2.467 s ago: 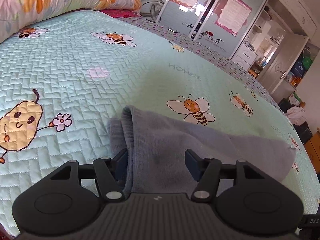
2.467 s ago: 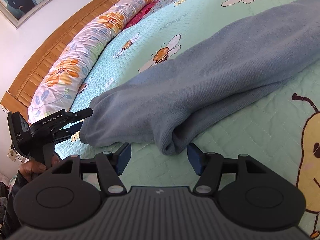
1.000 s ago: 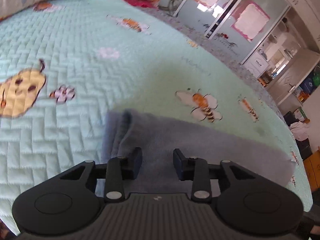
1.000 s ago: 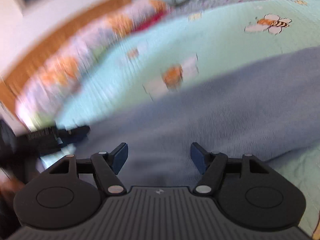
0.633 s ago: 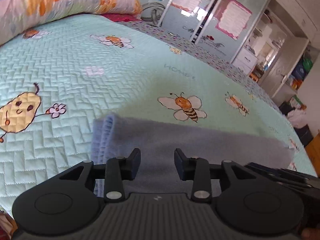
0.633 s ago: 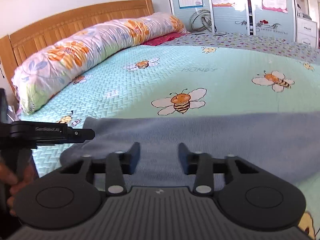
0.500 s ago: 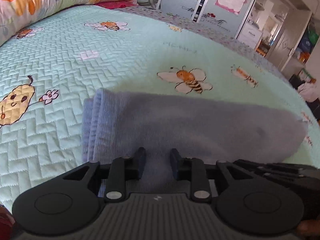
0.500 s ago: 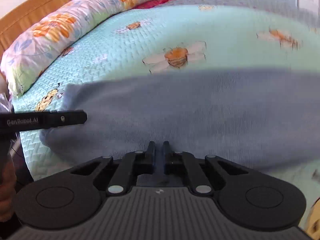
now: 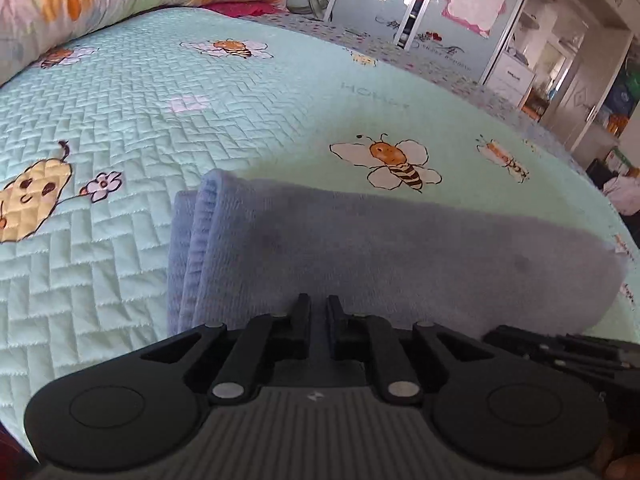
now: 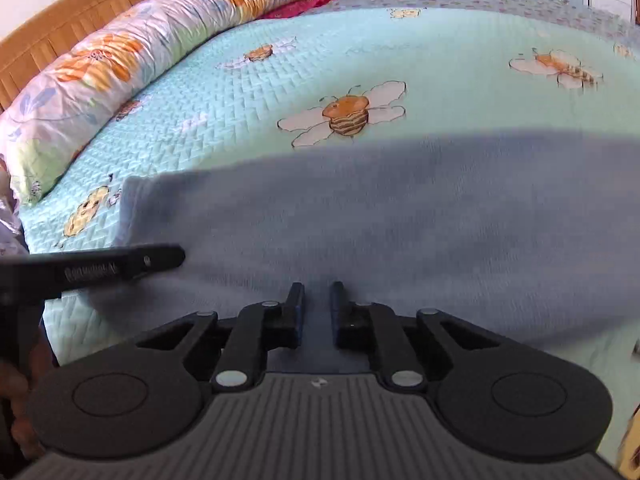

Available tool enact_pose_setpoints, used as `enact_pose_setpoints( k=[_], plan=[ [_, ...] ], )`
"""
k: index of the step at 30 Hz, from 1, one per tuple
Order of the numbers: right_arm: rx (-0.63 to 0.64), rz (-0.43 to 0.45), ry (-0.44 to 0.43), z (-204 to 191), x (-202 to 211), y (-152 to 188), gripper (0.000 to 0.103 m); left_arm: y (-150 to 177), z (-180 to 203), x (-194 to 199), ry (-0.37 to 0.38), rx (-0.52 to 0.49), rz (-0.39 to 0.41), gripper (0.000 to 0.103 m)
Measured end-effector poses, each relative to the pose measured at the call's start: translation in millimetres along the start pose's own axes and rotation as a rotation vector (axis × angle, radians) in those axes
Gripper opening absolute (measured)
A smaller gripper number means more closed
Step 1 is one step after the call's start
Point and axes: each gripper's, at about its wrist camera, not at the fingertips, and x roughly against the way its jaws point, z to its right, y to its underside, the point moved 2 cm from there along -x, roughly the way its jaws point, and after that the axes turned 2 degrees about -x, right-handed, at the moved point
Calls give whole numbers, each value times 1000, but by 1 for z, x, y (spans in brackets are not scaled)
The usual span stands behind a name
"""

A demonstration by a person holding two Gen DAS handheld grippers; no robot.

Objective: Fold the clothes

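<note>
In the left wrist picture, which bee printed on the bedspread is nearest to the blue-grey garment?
The large bee with white wings, just beyond the blue-grey garment; the other bees lie farther away across the bedspread.

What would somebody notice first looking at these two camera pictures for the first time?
A grey-blue folded garment lies across the near edge of a mint-green quilted bedspread printed with cartoon bees. The left gripper is closing and the right gripper is opening slightly, each with the garment's near edge between its jaws. Behind, a floral bolster pillow runs along the wooden headboard.
</note>
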Motion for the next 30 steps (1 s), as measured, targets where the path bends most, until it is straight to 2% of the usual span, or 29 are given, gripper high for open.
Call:
enact_pose_setpoints(
  k=[3, 4, 6, 8, 13, 16, 17, 19, 20, 23, 25, 28, 30],
  plan=[
    [-28, 17, -30, 8, 23, 3, 13, -2, 7, 8, -22, -32, 2, 10],
    [-50, 58, -34, 12, 34, -4, 15, -6, 12, 10, -26, -48, 14, 10],
    [-77, 153, -21, 22, 52, -18, 26, -14, 23, 13, -20, -75, 41, 14],
    [-99, 182, 21, 40, 53, -33, 37, -23, 33, 9, -3, -93, 51, 17],
    [-250, 198, 92, 107, 43, -61, 37, -30, 49, -13, -12, -130, 24, 18],
    [-283, 204, 141, 136, 37, -77, 37, -22, 48, -26, -23, -128, 0, 22],
    [-279, 192, 172, 144, 31, -84, 37, -18, 45, -29, -24, -123, -6, 23],
    [-255, 100, 256, 167, -2, -92, 36, -14, 41, -29, -14, -119, 4, 23],
    [-242, 51, 299, 179, -19, -96, 31, -13, 41, -29, -12, -120, 4, 23],
    [-236, 42, 267, 201, -40, -114, 30, -13, 41, -30, -10, -122, 0, 23],
    [-224, 28, 267, 199, -36, -124, 30, -13, 41, -31, -10, -122, 0, 23],
    [-221, 137, 258, 195, 1, -122, 31, -13, 39, -31, -3, -113, 3, 23],
    [-244, 161, 273, 200, 20, -113, 33, -13, 39, -31, 1, -109, 3, 23]
  ],
)
